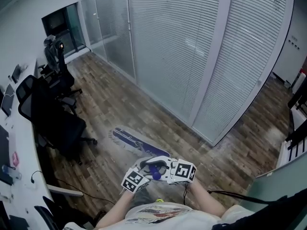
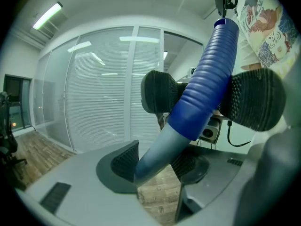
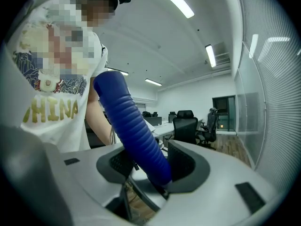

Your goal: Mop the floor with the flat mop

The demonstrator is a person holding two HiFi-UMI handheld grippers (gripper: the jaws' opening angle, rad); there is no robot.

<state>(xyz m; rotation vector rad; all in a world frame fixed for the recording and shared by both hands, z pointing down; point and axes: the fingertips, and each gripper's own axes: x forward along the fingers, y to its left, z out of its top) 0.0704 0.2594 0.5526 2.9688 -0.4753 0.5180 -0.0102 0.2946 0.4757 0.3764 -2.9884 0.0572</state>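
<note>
Both forearms reach forward from the person's body. They converge, so the two grippers sit side by side just in front of the shirt, nearly touching.

The left gripper (image 2: 155, 166) tilts slightly downward. Its jaws are clamped on the grey shaft (image 2: 157, 149) of the flat mop, just below the ribbed blue grip (image 3: 134, 126). The right gripper (image 3: 150, 166) lies closer to level, and its jaws are closed on that blue grip, higher up the handle. In the left gripper view its black pads (image 2: 256, 98) press on the grip from either side.

The handle slopes away from the hands down to the mop head (image 1: 133, 142). The mop head lies flat on the wooden floor (image 1: 120, 104), just ahead of the grippers, with its long side angled toward the upper left of the head view.

The mop head rests between the floor's two long edges. Along the left edge stand black office chairs (image 1: 57, 123) pushed up to a white desk (image 1: 24, 152), and the nearest chair base is near the mop head. Along the right edge runs a glass wall with closed blinds (image 1: 192, 47), and its foot is also near.

Between these edges a lane of bare planks leads away toward the far corner, below a dark window (image 1: 62, 25). Past the wall's near corner, to the right, the floor widens into more open planks.
</note>
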